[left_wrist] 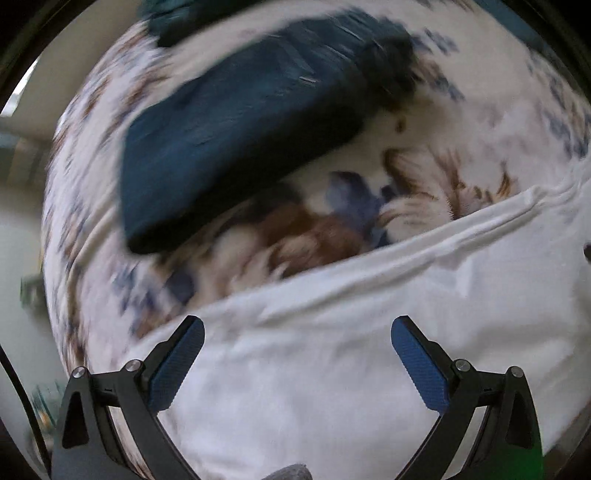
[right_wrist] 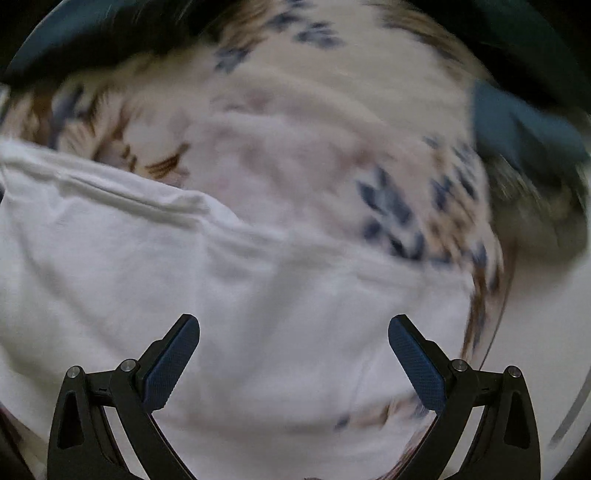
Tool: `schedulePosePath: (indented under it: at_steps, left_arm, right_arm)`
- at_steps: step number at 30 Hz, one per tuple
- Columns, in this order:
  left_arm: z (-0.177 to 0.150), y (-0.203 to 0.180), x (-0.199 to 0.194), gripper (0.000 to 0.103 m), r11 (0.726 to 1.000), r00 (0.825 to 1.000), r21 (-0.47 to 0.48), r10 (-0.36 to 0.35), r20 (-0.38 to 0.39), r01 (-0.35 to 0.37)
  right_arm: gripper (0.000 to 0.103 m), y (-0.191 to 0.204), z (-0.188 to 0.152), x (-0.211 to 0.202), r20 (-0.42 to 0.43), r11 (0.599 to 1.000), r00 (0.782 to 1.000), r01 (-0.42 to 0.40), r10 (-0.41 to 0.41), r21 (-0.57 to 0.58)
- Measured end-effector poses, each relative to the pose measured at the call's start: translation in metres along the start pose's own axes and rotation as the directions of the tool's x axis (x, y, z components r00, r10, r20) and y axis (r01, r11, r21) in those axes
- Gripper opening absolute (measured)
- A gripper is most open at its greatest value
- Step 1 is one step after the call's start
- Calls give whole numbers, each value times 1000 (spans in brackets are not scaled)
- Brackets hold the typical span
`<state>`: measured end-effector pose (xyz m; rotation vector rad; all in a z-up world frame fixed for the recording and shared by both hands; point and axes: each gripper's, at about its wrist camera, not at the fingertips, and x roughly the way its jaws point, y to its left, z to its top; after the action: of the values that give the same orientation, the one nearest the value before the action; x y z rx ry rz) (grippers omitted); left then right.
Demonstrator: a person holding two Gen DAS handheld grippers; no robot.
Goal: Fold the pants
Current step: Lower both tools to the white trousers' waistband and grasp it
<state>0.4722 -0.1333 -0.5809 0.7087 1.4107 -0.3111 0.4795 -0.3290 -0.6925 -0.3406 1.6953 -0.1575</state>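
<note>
White pants lie spread on a floral bedspread, with a long seam or fold running along their far edge. They also fill the lower half of the right wrist view. My left gripper is open and empty, hovering over the white fabric. My right gripper is open and empty, also over the white fabric. Both views are blurred by motion.
A folded dark blue garment lies on the bedspread beyond the pants, with more dark cloth behind it. Dark teal fabric shows at the right edge of the right wrist view. The bed's edge drops off at right.
</note>
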Motion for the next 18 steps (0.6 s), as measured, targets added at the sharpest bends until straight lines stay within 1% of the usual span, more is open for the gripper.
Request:
schedulePosePath:
  at_steps: [2,3,4,5,6,7,8,9,10,11,12,14,16,17,18]
  left_arm:
    - [10,-10,23,103,998,999,70,-4,-33,6]
    - [14,-14,35,103,994,998,108,-16,-61,23]
    - [16,-16,43,103,991,996,126,-35,-78,45]
    - [18,-15,49,101,988,994,130,-68,-82,78]
    - [19,-12,50,92,985,991,125,-112,-72,120]
    - [19,-7,47,84,976,983,121,-172,-59,178]
    - [17,-4,42,68,968,976,128,-211,-45,215]
    - [15,-1,36,50,963,972,131,-234,-29,235]
    - [12,1,29,41,960,968,131,-249,-12,248]
    - [10,4,23,28,960,967,125,-253,1,251]
    - [7,7,18,18,961,967,117,-254,5,252]
    - [1,13,3,12,964,966,85,-257,38,253]
    - [-7,18,-13,10,967,965,55,-254,60,250]
    - [-14,22,-27,10,969,965,29,-246,91,245]
    - [-19,24,-36,9,972,966,24,-236,107,235]
  right_arm:
    - [102,8,20,20,-14,995,1000,10,-11,-102]
    - [102,12,30,31,-24,987,1000,6,-10,-162]
    - [101,15,36,37,-31,981,1000,-4,-2,-193]
    - [98,16,44,44,-38,974,999,-27,18,-224]
    - [87,16,47,47,-44,971,998,-44,34,-233]
    - [80,15,52,50,-51,965,996,-90,79,-245]
    - [68,14,55,51,-54,963,992,-124,115,-238]
    - [53,13,55,51,-52,964,990,-141,132,-227]
    - [43,11,53,48,-40,963,986,-169,164,-210]
    - [27,9,51,45,-32,963,983,-186,183,-196]
    - [19,7,48,42,-21,965,981,-193,193,-175]
    - [13,0,37,34,17,975,983,-176,180,-136]
    - [11,-9,26,24,56,981,983,-170,175,-89]
    - [10,-15,20,17,79,983,981,-171,175,-60]
    - [10,-21,11,8,108,985,979,-170,173,-41]
